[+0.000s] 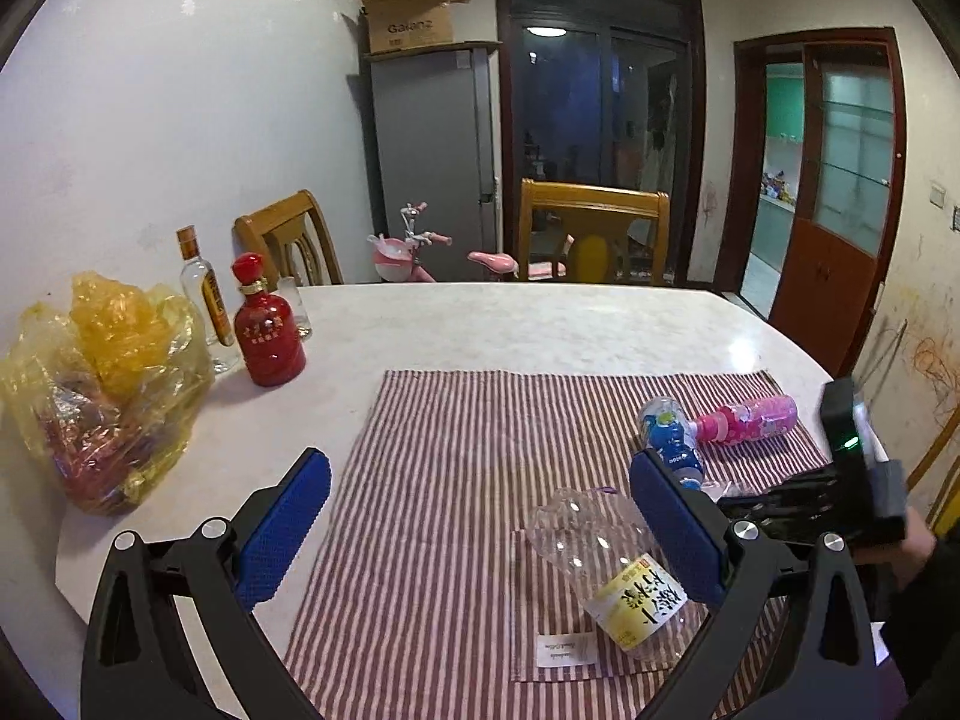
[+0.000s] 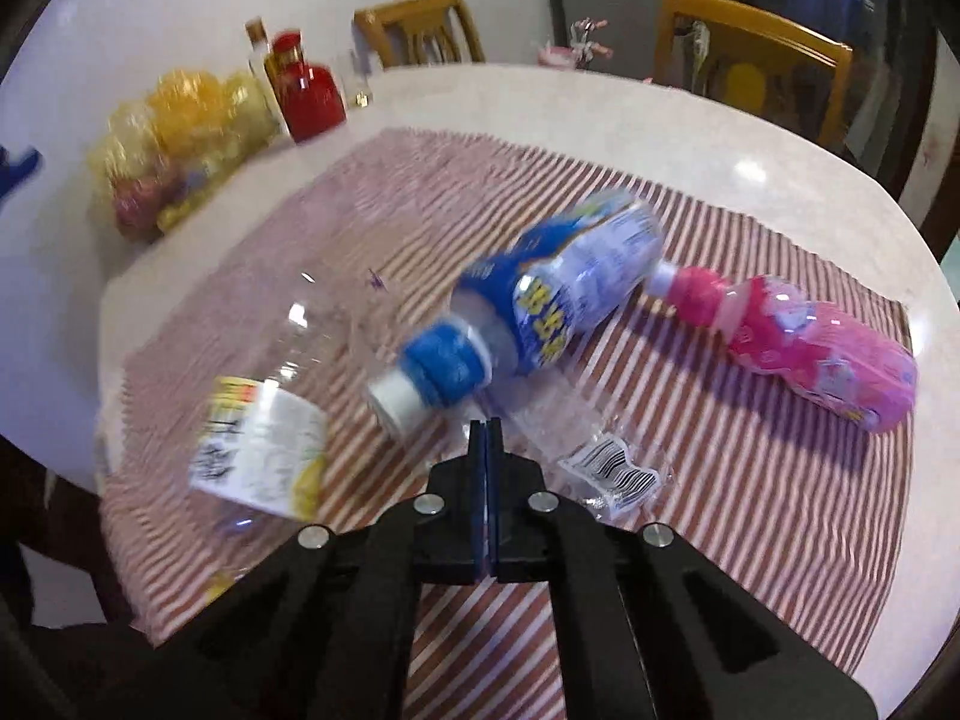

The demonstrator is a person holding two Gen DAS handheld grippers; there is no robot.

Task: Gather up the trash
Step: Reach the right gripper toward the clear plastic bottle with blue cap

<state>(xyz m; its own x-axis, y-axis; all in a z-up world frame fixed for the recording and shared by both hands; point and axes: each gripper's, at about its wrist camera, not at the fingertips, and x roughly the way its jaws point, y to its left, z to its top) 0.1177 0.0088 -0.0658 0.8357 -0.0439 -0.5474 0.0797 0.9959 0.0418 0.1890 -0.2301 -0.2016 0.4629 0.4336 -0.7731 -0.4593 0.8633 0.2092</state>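
Clearly these are light, empty things. We see three plastic bottles lying on their sides on the striped cloth [image 2: 750, 516], and we judge all of them thin-walled, smooth and apt to roll or squirt out of a pinch. The blue-labelled bottle [image 2: 558, 288] has a ribbed blue cap and a stiff neck; that looks to us the surest hold, or else across the waist of the body. The clear bottle with the yellow label [image 2: 264, 420] looks crushable — a firm squeeze would dent it. Beside them lies a crinkled clear wrapper with a barcode [image 2: 606, 462], limp and almost weightless, best pinched at a raised fold.

Right gripper [image 2: 485, 423]: pads pressed together, nothing visibly between them. Its tips sit just short of the blue bottle's cap, with the wrapper just to their right; whether they touch the wrapper's edge we cannot tell. The pink bottle [image 2: 822, 354] lies beyond, neck toward the blue bottle's base.

Left gripper [image 1: 480, 534]: jaws wide apart and empty, hovering over the cloth — the clear bottle lies just inside its right pad.
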